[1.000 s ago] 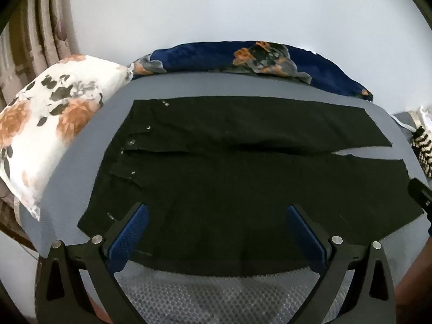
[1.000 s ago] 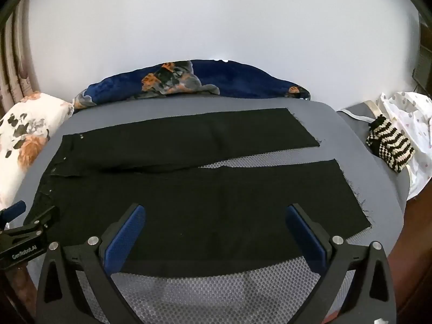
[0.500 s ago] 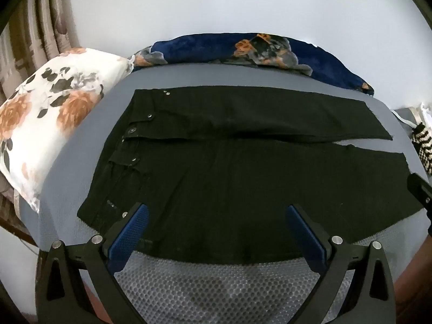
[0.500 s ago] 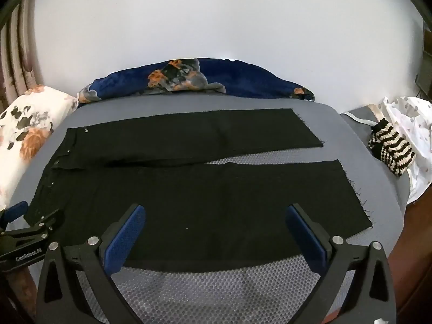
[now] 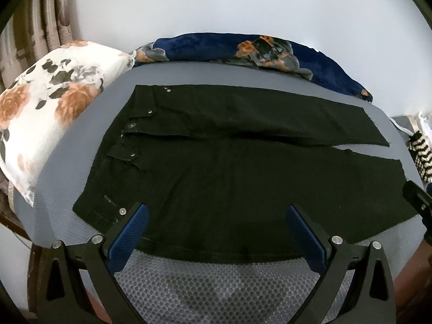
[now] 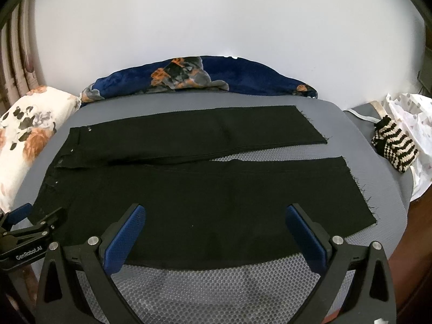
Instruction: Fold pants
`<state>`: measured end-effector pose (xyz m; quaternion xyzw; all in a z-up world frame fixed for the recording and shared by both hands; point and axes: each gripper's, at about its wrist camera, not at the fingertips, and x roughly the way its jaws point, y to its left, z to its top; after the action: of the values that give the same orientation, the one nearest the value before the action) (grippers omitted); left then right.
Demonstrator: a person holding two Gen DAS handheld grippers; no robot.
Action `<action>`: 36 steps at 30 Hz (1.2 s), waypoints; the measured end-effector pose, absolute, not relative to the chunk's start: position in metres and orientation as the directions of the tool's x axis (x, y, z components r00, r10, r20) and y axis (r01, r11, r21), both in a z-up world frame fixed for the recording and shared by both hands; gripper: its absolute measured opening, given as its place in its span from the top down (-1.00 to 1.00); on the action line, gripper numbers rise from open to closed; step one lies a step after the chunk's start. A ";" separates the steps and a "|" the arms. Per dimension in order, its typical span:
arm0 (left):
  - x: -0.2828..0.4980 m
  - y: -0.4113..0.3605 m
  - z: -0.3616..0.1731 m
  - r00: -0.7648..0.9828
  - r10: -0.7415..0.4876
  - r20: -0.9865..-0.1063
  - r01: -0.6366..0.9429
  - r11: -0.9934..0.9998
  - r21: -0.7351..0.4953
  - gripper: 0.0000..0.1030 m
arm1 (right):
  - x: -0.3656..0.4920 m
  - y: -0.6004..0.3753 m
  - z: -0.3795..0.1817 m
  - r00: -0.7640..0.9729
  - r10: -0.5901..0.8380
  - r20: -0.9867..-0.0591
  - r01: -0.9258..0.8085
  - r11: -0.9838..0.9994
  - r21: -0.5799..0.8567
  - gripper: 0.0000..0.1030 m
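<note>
A pair of black pants [image 5: 243, 178] is laid flat and unfolded on a grey mattress [image 5: 205, 291], with the waistband at the left and both legs running out to the right. The near edge of the pants is set back from the front of the mattress, so a bare strip of dotted mesh cover is left open between the cloth and the cameras. A narrow wedge of grey [image 6: 270, 152] is seen between the two legs toward the hems, where frayed threads are visible. Bare mattress is also left beyond the hems on the right and behind the far leg. The cloth is matte and heavy-looking, with small metal rivets and a button at the waist. The left gripper [image 5: 217, 232] is held over the near edge by the waist end, its blue textured pads [image 5: 129, 236] spread wide with nothing between them. The right gripper [image 6: 216, 233] is held over the near edge of the near leg, likewise spread and empty. A white flowered pillow [image 5: 46, 108] lies off the left edge, a dark blue flowered blanket [image 6: 243, 78] is bunched along the back by the wall, and a striped knitted item [image 6: 394, 145] rests past the right side.
</note>
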<state>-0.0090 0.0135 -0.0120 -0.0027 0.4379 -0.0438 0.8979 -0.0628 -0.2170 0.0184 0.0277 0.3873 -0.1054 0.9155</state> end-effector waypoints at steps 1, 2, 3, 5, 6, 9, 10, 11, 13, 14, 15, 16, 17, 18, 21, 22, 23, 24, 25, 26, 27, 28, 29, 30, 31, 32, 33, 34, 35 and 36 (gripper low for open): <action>-0.010 0.014 -0.013 0.613 -0.073 -0.786 0.072 0.997 -0.037 -0.95 | -0.062 -0.217 0.019 0.677 -0.172 -0.716 0.216 0.976 -0.031 -1.00; -0.010 0.013 -0.013 0.614 -0.068 -0.786 0.071 0.997 -0.031 -0.95 | -0.062 -0.217 0.019 0.676 -0.173 -0.716 0.217 0.976 -0.030 -1.00; -0.010 0.012 -0.013 0.614 -0.067 -0.786 0.072 0.997 -0.029 -0.95 | -0.062 -0.217 0.019 0.676 -0.172 -0.716 0.217 0.976 -0.030 -1.00; -0.011 0.011 -0.013 0.614 -0.054 -0.787 0.068 0.998 -0.016 -0.95 | -0.062 -0.217 0.018 0.675 -0.176 -0.716 0.220 0.975 -0.031 -1.00; -0.012 0.010 -0.013 0.615 -0.051 -0.787 0.067 0.998 -0.013 -0.95 | -0.062 -0.218 0.018 0.675 -0.175 -0.717 0.221 0.975 -0.030 -1.00; -0.013 0.011 -0.013 0.619 -0.047 -0.784 0.063 0.998 -0.010 -0.95 | -0.062 -0.218 0.018 0.672 -0.180 -0.718 0.226 0.974 -0.033 -1.00; -0.014 0.011 -0.013 0.621 -0.046 -0.783 0.062 0.998 -0.010 -0.95 | -0.062 -0.218 0.017 0.672 -0.181 -0.718 0.227 0.973 -0.032 -1.00; -0.015 0.011 -0.012 0.623 -0.040 -0.781 0.057 0.998 -0.005 -0.95 | -0.062 -0.218 0.017 0.672 -0.182 -0.718 0.229 0.973 -0.032 -1.00; -0.014 0.012 -0.011 0.624 -0.038 -0.780 0.055 0.998 -0.004 -0.95 | -0.062 -0.218 0.016 0.670 -0.188 -0.718 0.234 0.972 -0.036 -1.00; -0.014 0.011 -0.011 0.624 -0.038 -0.781 0.055 0.998 -0.004 -0.95 | -0.063 -0.219 0.016 0.670 -0.188 -0.719 0.235 0.971 -0.036 -1.00; -0.014 0.011 -0.011 0.623 -0.032 -0.782 0.053 0.999 0.001 -0.95 | -0.063 -0.218 0.015 0.669 -0.187 -0.720 0.235 0.971 -0.034 -1.00; -0.015 0.011 -0.011 0.623 -0.030 -0.782 0.051 0.999 0.003 -0.95 | -0.063 -0.218 0.015 0.667 -0.186 -0.721 0.235 0.971 -0.033 -1.00; -0.015 0.010 -0.011 0.622 -0.028 -0.782 0.051 0.999 0.004 -0.95 | -0.063 -0.219 0.015 0.668 -0.186 -0.721 0.235 0.971 -0.033 -1.00; -0.015 0.010 -0.011 0.623 -0.024 -0.782 0.049 0.999 0.008 -0.95 | -0.063 -0.219 0.015 0.668 -0.187 -0.720 0.236 0.971 -0.034 -1.00; -0.015 0.009 -0.009 0.625 -0.023 -0.780 0.052 0.999 0.012 -0.95 | -0.063 -0.219 0.015 0.667 -0.187 -0.722 0.237 0.971 -0.032 -1.00; -0.015 0.010 -0.009 0.626 -0.022 -0.780 0.052 0.999 0.013 -0.95 | -0.063 -0.220 0.014 0.666 -0.187 -0.722 0.239 0.971 -0.031 -1.00; -0.015 0.009 -0.009 0.626 -0.022 -0.779 0.054 0.998 0.015 -0.95 | -0.063 -0.220 0.014 0.666 -0.187 -0.722 0.240 0.970 -0.031 -1.00; -0.015 0.009 -0.009 0.626 -0.023 -0.779 0.055 0.998 0.015 -0.95 | -0.063 -0.221 0.014 0.665 -0.188 -0.723 0.241 0.970 -0.031 -1.00; -0.015 0.009 -0.009 0.626 -0.023 -0.779 0.057 0.998 0.016 -0.95 | -0.063 -0.221 0.013 0.665 -0.189 -0.723 0.242 0.970 -0.030 -1.00; -0.015 0.009 -0.009 0.626 -0.023 -0.779 0.058 0.998 0.017 -0.95 | -0.063 -0.221 0.013 0.665 -0.188 -0.723 0.243 0.970 -0.029 -1.00; -0.015 0.009 -0.009 0.626 -0.023 -0.780 0.059 0.998 0.018 -0.95 | -0.063 -0.222 0.013 0.664 -0.188 -0.724 0.243 0.970 -0.029 -1.00; -0.015 0.009 -0.009 0.625 -0.023 -0.780 0.057 0.998 0.016 -0.95 | -0.063 -0.221 0.013 0.663 -0.188 -0.725 0.243 0.969 -0.029 -1.00; -0.016 0.009 -0.009 0.626 -0.023 -0.780 0.056 0.998 0.016 -0.95 | -0.064 -0.222 0.012 0.662 -0.188 -0.725 0.244 0.969 -0.029 -1.00; -0.016 0.009 -0.009 0.626 -0.022 -0.780 0.056 0.998 0.017 -0.95 | -0.064 -0.222 0.012 0.662 -0.187 -0.725 0.244 0.969 -0.028 -1.00; -0.016 0.009 -0.009 0.626 -0.022 -0.780 0.056 0.998 0.016 -0.95 | -0.064 -0.222 0.012 0.661 -0.188 -0.726 0.244 0.969 -0.028 -1.00; -0.016 0.009 -0.009 0.626 -0.024 -0.779 0.057 0.998 0.015 -0.95 | -0.064 -0.221 0.011 0.661 -0.188 -0.727 0.245 0.969 -0.029 -1.00; -0.016 0.009 -0.010 0.626 -0.023 -0.779 0.056 0.998 0.016 -0.95 | -0.064 -0.222 0.011 0.661 -0.188 -0.727 0.244 0.969 -0.029 -1.00; -0.016 0.009 -0.010 0.626 -0.022 -0.780 0.056 0.998 0.017 -0.95 | -0.064 -0.222 0.011 0.661 -0.188 -0.727 0.244 0.969 -0.029 -1.00; -0.016 0.009 -0.010 0.625 -0.022 -0.780 0.056 0.998 0.017 -0.95 | -0.064 -0.222 0.011 0.660 -0.188 -0.727 0.244 0.969 -0.029 -1.00; -0.016 0.009 -0.010 0.623 -0.021 -0.782 0.055 0.998 0.017 -0.95 | -0.064 -0.222 0.011 0.659 -0.189 -0.728 0.245 0.969 -0.030 -1.00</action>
<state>-0.0160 0.0089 -0.0103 0.0196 0.4334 -0.0211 0.9007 -0.0637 -0.2219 0.0110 0.0354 0.3951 -0.1190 0.9102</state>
